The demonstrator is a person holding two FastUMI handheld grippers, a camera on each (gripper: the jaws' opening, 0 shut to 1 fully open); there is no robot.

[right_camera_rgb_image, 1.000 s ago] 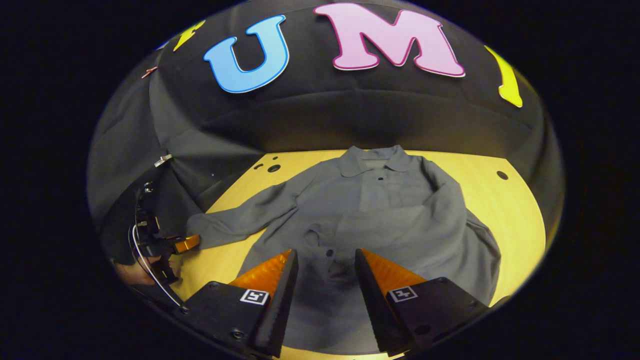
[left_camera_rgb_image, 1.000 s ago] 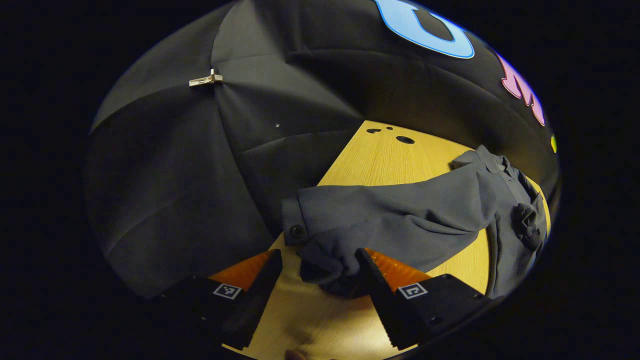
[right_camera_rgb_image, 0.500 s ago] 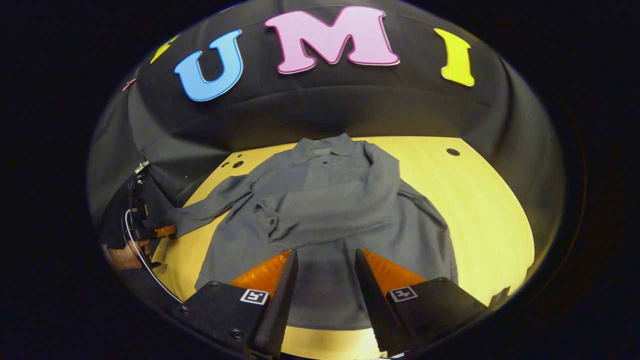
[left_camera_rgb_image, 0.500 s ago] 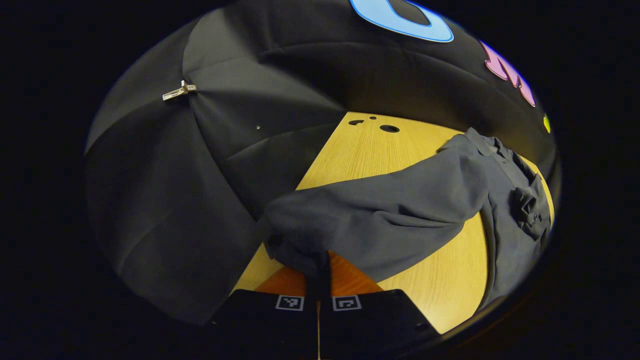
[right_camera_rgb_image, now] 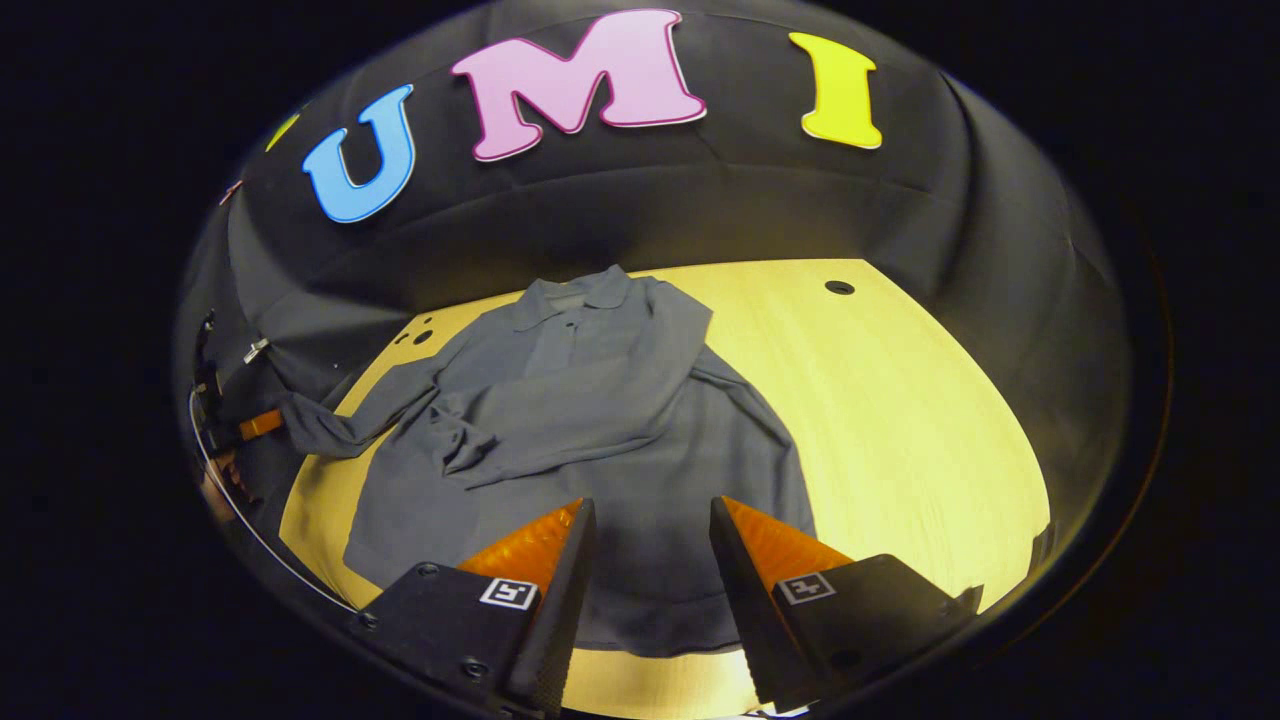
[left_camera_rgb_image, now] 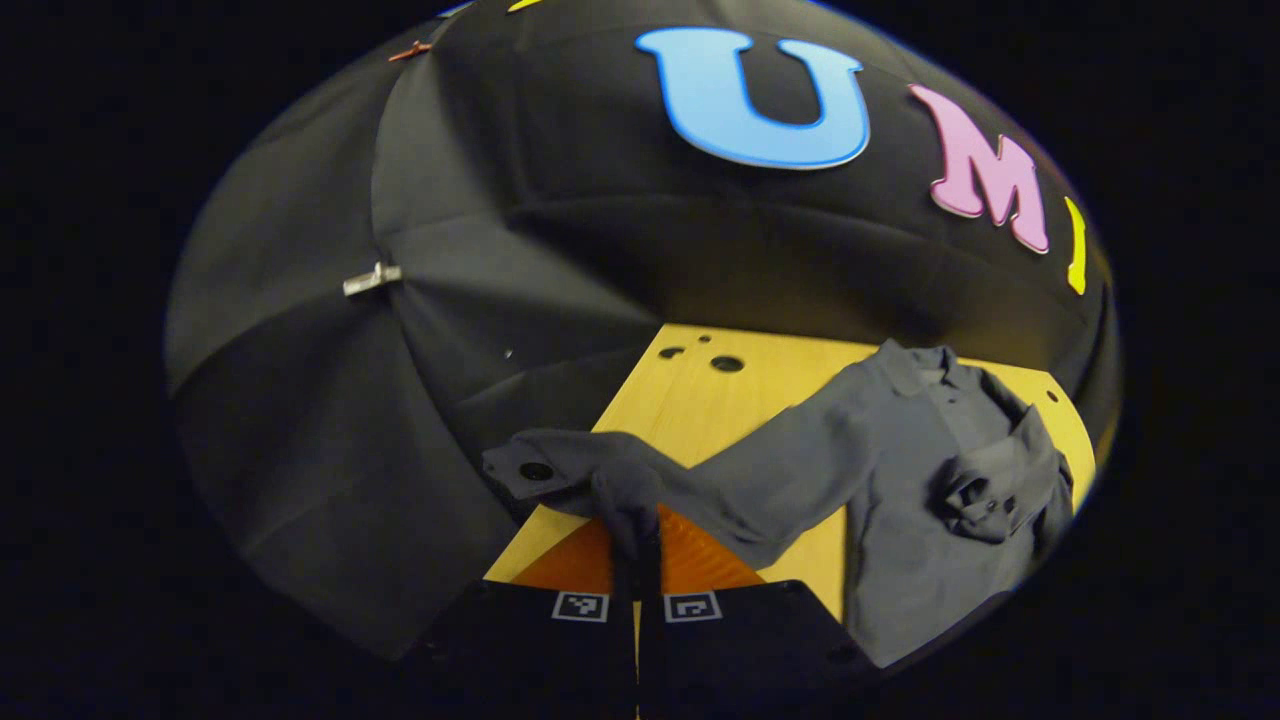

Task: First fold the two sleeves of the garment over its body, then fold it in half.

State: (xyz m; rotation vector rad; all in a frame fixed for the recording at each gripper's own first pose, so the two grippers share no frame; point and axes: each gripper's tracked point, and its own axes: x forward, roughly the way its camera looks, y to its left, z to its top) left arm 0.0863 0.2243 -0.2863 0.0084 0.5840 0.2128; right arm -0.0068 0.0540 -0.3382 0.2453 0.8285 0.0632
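Note:
A grey long-sleeved shirt [right_camera_rgb_image: 620, 430] lies flat on the wooden table [right_camera_rgb_image: 900, 400], collar toward the wall. One sleeve [right_camera_rgb_image: 580, 425] is folded across its chest, cuff crumpled near the middle. The other sleeve [left_camera_rgb_image: 760, 480] stretches out to the table's side edge. My left gripper [left_camera_rgb_image: 637, 535] is shut on that sleeve near its buttoned cuff [left_camera_rgb_image: 535, 468] and holds it raised off the table. In the right gripper view the left gripper [right_camera_rgb_image: 240, 428] appears at the far left, gripping the sleeve end. My right gripper [right_camera_rgb_image: 645, 535] hangs open above the shirt's lower hem, touching nothing.
The table has small round holes near its back corners [left_camera_rgb_image: 727, 363] [right_camera_rgb_image: 839, 287]. Black cloth walls close in behind and to the left, with a metal clip [left_camera_rgb_image: 372, 279] on a seam. Bare wood lies to the right of the shirt [right_camera_rgb_image: 930, 440].
My left gripper closed on the outstretched sleeve and lifted it, tilting upward. My right gripper stayed open and drew back and to the right from the shirt.

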